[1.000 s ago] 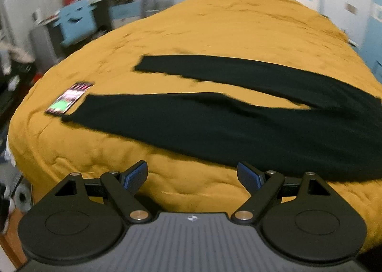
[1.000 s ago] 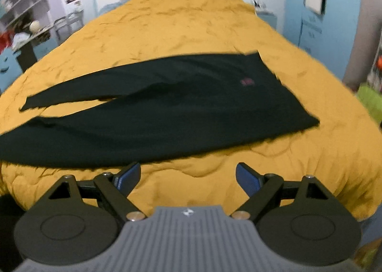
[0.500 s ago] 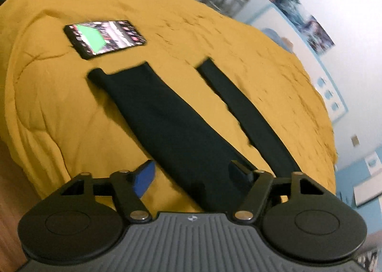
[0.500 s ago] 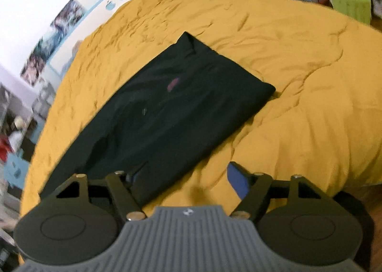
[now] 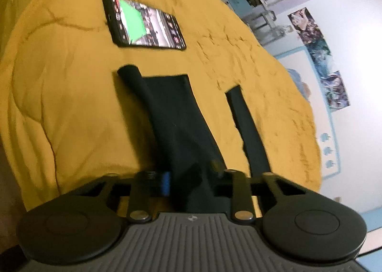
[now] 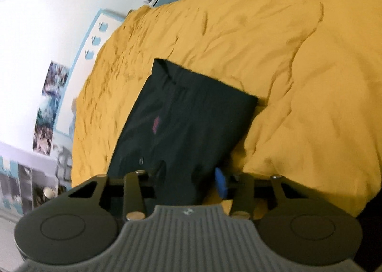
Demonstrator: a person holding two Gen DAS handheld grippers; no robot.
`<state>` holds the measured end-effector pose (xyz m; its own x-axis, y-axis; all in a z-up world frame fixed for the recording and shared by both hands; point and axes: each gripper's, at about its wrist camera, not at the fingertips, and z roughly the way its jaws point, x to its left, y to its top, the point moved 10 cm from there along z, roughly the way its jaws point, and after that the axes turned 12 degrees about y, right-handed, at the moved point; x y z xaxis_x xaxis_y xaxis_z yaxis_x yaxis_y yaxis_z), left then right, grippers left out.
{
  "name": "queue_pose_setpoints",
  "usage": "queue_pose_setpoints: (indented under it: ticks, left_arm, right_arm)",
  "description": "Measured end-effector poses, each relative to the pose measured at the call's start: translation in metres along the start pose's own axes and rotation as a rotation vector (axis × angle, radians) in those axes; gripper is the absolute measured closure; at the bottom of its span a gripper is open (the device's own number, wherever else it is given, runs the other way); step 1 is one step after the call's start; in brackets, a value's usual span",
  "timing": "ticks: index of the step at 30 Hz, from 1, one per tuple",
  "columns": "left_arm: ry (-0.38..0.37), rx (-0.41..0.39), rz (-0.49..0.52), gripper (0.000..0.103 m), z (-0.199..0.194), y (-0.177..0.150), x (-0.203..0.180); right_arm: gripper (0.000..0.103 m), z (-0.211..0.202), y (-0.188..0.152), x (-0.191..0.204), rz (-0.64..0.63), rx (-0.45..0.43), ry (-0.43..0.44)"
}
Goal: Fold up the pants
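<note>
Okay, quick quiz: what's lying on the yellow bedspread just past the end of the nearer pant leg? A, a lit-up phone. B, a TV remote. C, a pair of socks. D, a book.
A: the left wrist view shows a phone with its screen glowing green, lying flat on the bedspread just beyond the cuff of the pants.

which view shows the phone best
The left wrist view. The phone lies screen-up and lit on the yellow bedspread, just beyond the near hem of the black pants. The right wrist view shows only the pants' waist end; no phone appears there.
</note>
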<state>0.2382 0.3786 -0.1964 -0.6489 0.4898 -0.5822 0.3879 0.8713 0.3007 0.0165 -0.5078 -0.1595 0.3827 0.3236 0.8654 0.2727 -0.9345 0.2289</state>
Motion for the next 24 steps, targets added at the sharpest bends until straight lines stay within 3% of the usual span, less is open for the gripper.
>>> queue_pose_setpoints:
  ticks: [5,7,9,15,19,24]
  left_arm:
    - [0.031,-0.022,0.019,0.089,0.003,0.002,-0.004]
    - [0.040,-0.027,0.030,0.101,0.001,0.002,-0.004]
    - [0.035,-0.044,0.040,0.102,-0.005,0.003,-0.007]
    - [-0.008,-0.047,0.004,0.102,-0.015,0.014,-0.026]
    - [-0.023,-0.041,-0.042,0.102,-0.010,0.023,-0.044]
    - [-0.034,-0.089,-0.063,0.102,0.004,0.030,-0.074]
  right_arm:
    - [0.074,0.007,0.006,-0.004,0.016,-0.016,-0.007]
    - [0.103,0.006,0.006,-0.005,-0.001,-0.027,-0.029]
    - [0.103,0.002,0.007,-0.008,-0.002,-0.048,-0.039]
    - [0.103,-0.010,0.014,0.005,0.055,-0.063,0.075]
    - [0.103,-0.002,0.030,0.027,0.042,-0.057,0.112]
    - [0.103,0.019,0.054,0.068,-0.012,-0.059,0.151]
